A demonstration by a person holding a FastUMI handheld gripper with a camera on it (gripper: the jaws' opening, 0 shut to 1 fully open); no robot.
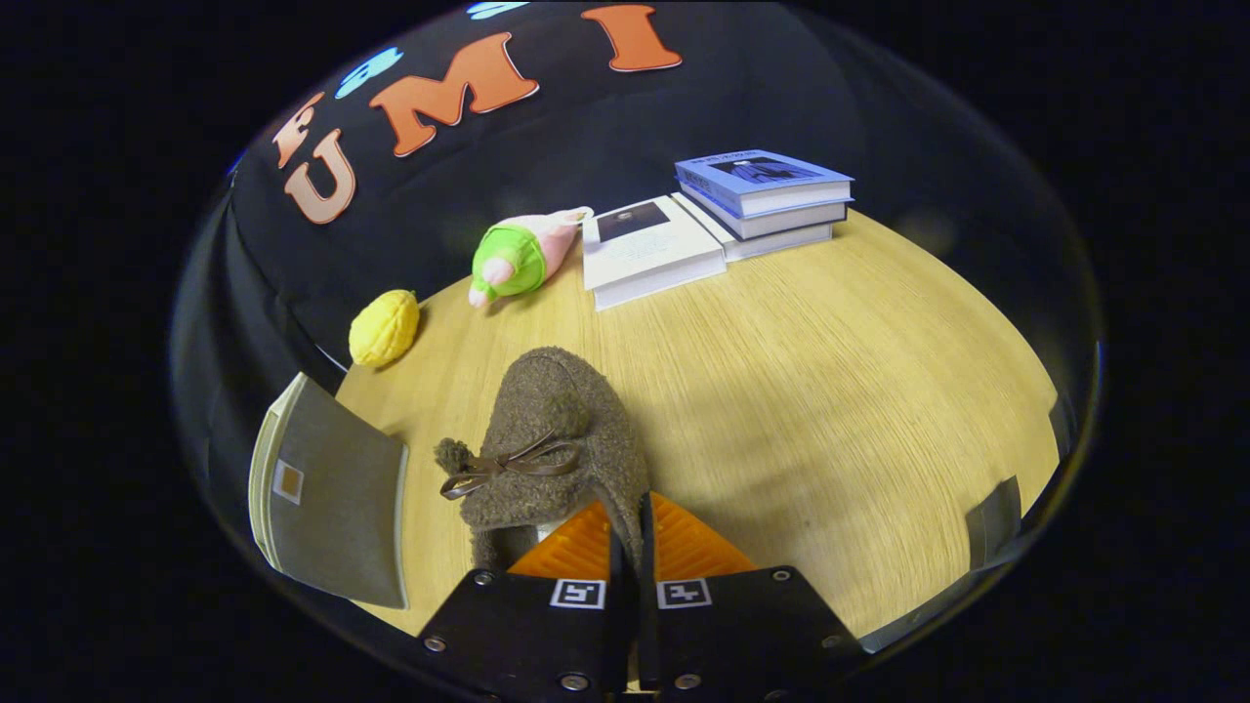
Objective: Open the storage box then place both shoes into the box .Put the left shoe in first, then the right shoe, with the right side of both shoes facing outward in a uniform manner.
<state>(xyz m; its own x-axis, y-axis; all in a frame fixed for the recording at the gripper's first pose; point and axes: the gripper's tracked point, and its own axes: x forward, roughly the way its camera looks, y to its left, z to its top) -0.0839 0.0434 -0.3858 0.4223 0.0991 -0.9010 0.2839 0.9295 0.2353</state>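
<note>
A brown fuzzy shoe (562, 430) with a thin brown bow points its toe away from me, over the wooden table (830, 391). My gripper (630, 508) is shut on the shoe's right side wall by the opening. The left orange finger (576, 552) is inside the opening and the right finger (688, 547) presses from outside. The fingers hide the shoe's heel. To the left of the shoe stands the grey storage box (332, 488), showing a grey panel with a small square tag. I cannot tell from here whether the box is open.
Beyond the shoe lie a yellow toy (384, 327) and a green and pink plush toy (518, 256) near the black wall. A white book (649, 249) and a stack topped by a blue book (762, 186) sit at the far side of the table.
</note>
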